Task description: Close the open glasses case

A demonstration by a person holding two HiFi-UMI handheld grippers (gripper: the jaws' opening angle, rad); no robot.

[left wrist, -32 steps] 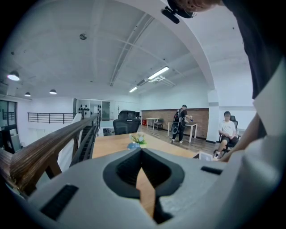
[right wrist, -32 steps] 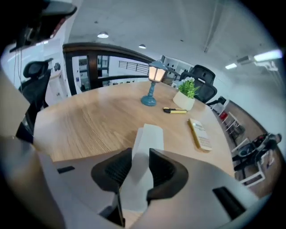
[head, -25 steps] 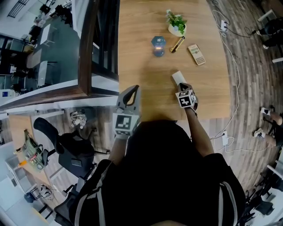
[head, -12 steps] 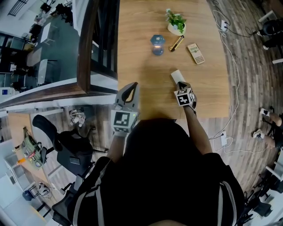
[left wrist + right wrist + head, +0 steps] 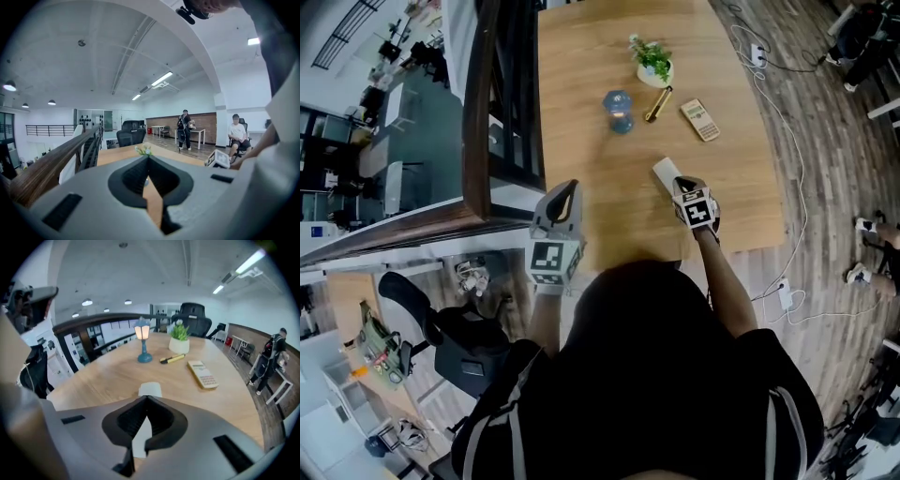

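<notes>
Glasses case (image 5: 150, 389) at 12 o'clock of right gripper (image 5: 146, 397): probably light, rigid, slippery; press lid centre with the closed, empty fingers.

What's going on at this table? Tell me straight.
A person holds a gripper in each hand at a wooden table. The right gripper, jaws together, is at the near end of the white glasses case; contact can't be told. The left gripper, jaws together and empty, hangs by the table's near left edge. A lamp, plant, pen and calculator lie beyond.
</notes>
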